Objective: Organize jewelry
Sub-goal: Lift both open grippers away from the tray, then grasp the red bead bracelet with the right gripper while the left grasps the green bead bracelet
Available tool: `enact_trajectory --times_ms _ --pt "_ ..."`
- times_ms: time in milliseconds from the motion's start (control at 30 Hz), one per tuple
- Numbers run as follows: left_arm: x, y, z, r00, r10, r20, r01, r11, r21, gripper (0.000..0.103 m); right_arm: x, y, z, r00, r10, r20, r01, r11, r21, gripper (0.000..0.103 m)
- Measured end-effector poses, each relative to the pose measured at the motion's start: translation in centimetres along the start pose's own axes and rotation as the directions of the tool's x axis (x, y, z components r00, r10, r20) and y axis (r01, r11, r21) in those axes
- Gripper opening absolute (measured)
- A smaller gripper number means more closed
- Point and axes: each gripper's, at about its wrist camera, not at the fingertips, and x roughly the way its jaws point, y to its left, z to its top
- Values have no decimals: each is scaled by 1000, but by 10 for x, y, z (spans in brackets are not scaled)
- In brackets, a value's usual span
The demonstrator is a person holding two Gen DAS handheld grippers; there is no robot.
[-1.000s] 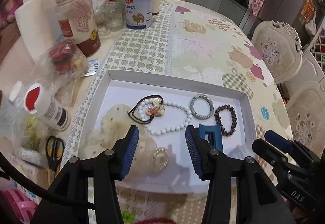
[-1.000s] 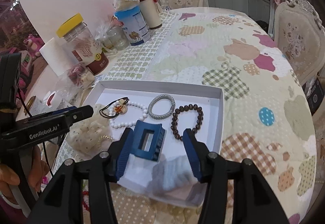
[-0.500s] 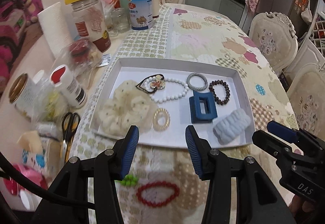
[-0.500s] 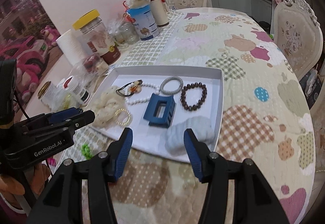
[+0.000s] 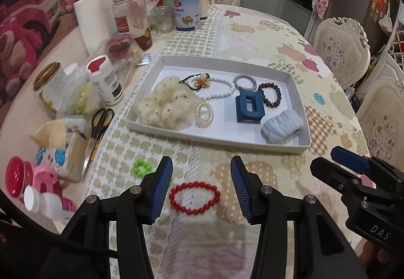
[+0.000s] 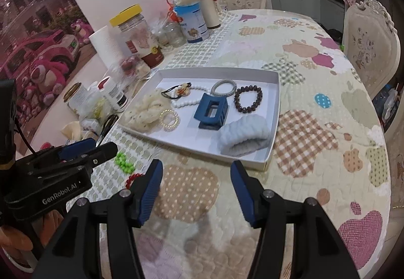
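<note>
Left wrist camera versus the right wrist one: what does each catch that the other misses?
Only the left view shows the whole red bracelet between its open gripper, plus the red-lidded jar. Only the right view shows the purple apple patch and a hand. Both show the tray, blue clip and green bracelet.

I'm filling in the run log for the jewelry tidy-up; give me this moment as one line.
left gripper: open, empty, above red bead bracelet | right gripper: open, empty | white cardboard tray: holds blue plastic claw clip | green bead ring: outside tray
</note>
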Motion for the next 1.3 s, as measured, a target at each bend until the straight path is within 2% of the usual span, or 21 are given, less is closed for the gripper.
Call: enact_trajectory --times_ms 400,533,700,933,1167,1300 --pt "-9 13 -16 1000 23 -4 -23 999 -29 44 -7 9 -14 1000 10 -16 -11 999 -33 59" --pt "-10 34 -16 1000 -6 -20 5 996 -94 44 -5 11 -16 1000 10 -26 -11 999 -40 59" --pt "-11 67 -16 1000 2 -24 -6 984 -178 44 3 13 -20 999 18 -48 -20 999 -47 59" --pt "10 105 -31 995 31 -90 -52 969 -241 44 39 29 -30 993 42 -111 -51 995 -83 59" --pt "49 120 -39 986 -11 -167 -38 958 -283 44 97 60 -40 983 30 -180 -65 979 -192 58" --pt "69 121 -35 980 -27 -199 -30 961 -274 44 127 69 -39 980 16 -201 -60 974 -217 49"
